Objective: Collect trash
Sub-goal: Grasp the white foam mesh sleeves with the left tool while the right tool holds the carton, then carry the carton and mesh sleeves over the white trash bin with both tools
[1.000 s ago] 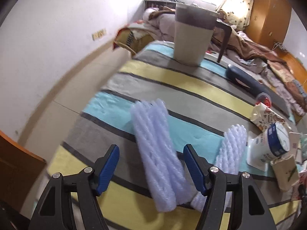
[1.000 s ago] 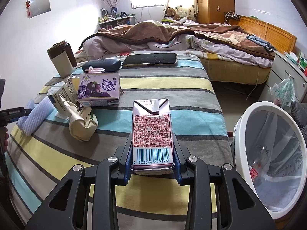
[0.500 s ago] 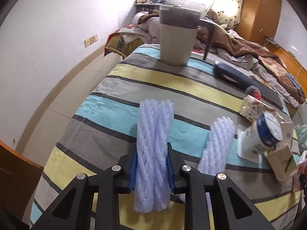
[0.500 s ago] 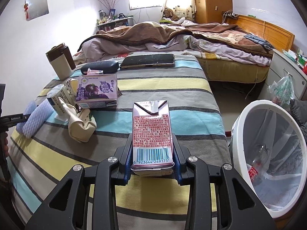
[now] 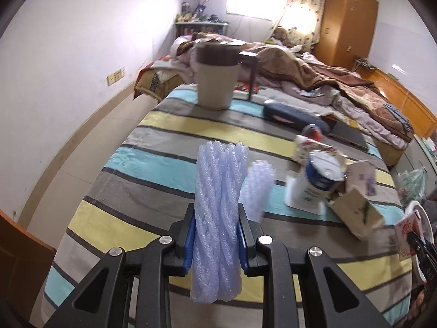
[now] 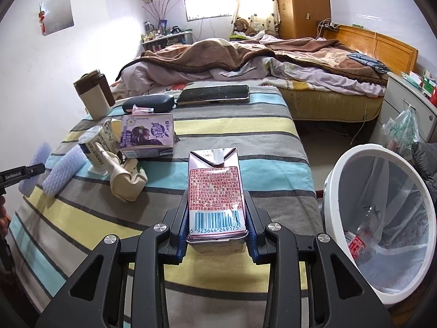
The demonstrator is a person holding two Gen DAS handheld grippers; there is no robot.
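In the left wrist view, the left gripper was seen pressed together on a pale blue foam net sleeve, which was pinched at about its middle and held upright above the striped cloth of the table. A second foam sleeve was left lying on the cloth just beside it, and near that a tipped white-and-blue cup and a crumpled beige carton were clustered. A beige lidded jug was standing well apart at the far end; it was not judged to be trash. In the right wrist view, the right gripper was seen pinching a small milk carton by its lower sides, barcode towards the camera, over the near edge of the cloth. The lined white bin was seen to the right of the table, open, with a bottle already inside. A purple drink box was still lying among the other litter. The step in hand was judged to be the carrying of two grasped pieces to the bin. The next move would call for the milk carton to be swung right over the bin's mouth and released, and for the sleeve to be brought across the whole table after it.
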